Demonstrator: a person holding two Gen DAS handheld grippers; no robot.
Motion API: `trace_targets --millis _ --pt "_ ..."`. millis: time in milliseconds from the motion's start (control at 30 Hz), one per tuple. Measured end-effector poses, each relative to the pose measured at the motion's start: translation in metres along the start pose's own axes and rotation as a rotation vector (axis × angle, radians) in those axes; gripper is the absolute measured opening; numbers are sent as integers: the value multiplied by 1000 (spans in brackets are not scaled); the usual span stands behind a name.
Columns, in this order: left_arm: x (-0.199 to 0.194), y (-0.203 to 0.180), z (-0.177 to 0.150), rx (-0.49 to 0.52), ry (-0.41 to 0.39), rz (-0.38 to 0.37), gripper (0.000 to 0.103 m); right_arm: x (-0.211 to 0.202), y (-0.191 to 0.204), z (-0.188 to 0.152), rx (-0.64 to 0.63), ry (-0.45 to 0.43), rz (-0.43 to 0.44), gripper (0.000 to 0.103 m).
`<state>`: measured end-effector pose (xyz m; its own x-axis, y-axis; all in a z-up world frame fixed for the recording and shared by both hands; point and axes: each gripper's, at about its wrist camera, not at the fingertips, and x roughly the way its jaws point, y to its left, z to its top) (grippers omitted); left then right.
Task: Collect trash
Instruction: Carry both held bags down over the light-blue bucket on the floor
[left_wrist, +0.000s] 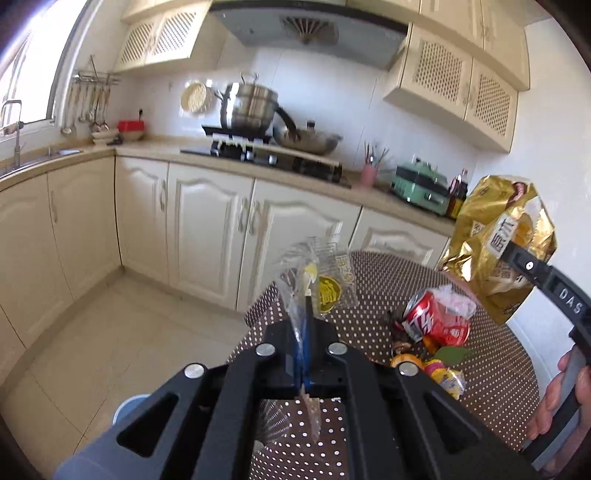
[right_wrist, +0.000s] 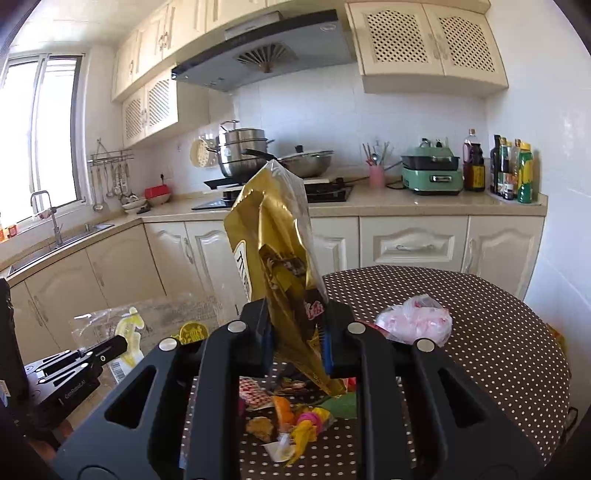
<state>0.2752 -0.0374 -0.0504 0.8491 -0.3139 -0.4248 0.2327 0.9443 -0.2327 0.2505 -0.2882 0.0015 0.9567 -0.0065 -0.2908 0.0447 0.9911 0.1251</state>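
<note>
My left gripper (left_wrist: 304, 314) is shut on a clear plastic wrapper (left_wrist: 325, 280) with a yellow label and holds it above the polka-dot table (left_wrist: 491, 369). In the right wrist view that wrapper (right_wrist: 129, 325) hangs from the left gripper (right_wrist: 110, 345) at the lower left. My right gripper (right_wrist: 295, 332) is shut on a crumpled gold snack bag (right_wrist: 273, 236), which stands up between the pads. The gold bag (left_wrist: 495, 221) also shows high on the right in the left wrist view. On the table lie a red soda can (left_wrist: 436, 321), a pink-white plastic bag (right_wrist: 417, 321) and small scraps (right_wrist: 295, 417).
Cream cabinets and a counter run behind the table, bearing a stove with pots (right_wrist: 243, 151), a green appliance (right_wrist: 432, 173) and bottles (right_wrist: 513, 170). A sink (right_wrist: 70, 236) sits at the left under the window. A person's hand (left_wrist: 565, 398) grips the right tool's handle.
</note>
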Motion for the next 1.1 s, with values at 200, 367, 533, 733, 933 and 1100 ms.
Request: trace_targets --millis 200,367,533,733,933,1100 --pt "-35 45 -4 -47 -48 75 1 -1 62 -7 -52 32 118 19" --pt "-41 116 -27 -96 25 205 1 27 132 -35 -71 136 263 19" --pt "-18 192 -70 -167 173 336 1 85 212 -101 -108 311 369 19" --pt "43 281 -134 -277 432 425 1 172 272 -217 -164 587 380 19" --pt "115 328 -172 -350 587 392 2 236 282 -308 -155 795 330 19" --pt "143 346 -184 -425 601 379 36 263 282 -341 -148 848 303 19"
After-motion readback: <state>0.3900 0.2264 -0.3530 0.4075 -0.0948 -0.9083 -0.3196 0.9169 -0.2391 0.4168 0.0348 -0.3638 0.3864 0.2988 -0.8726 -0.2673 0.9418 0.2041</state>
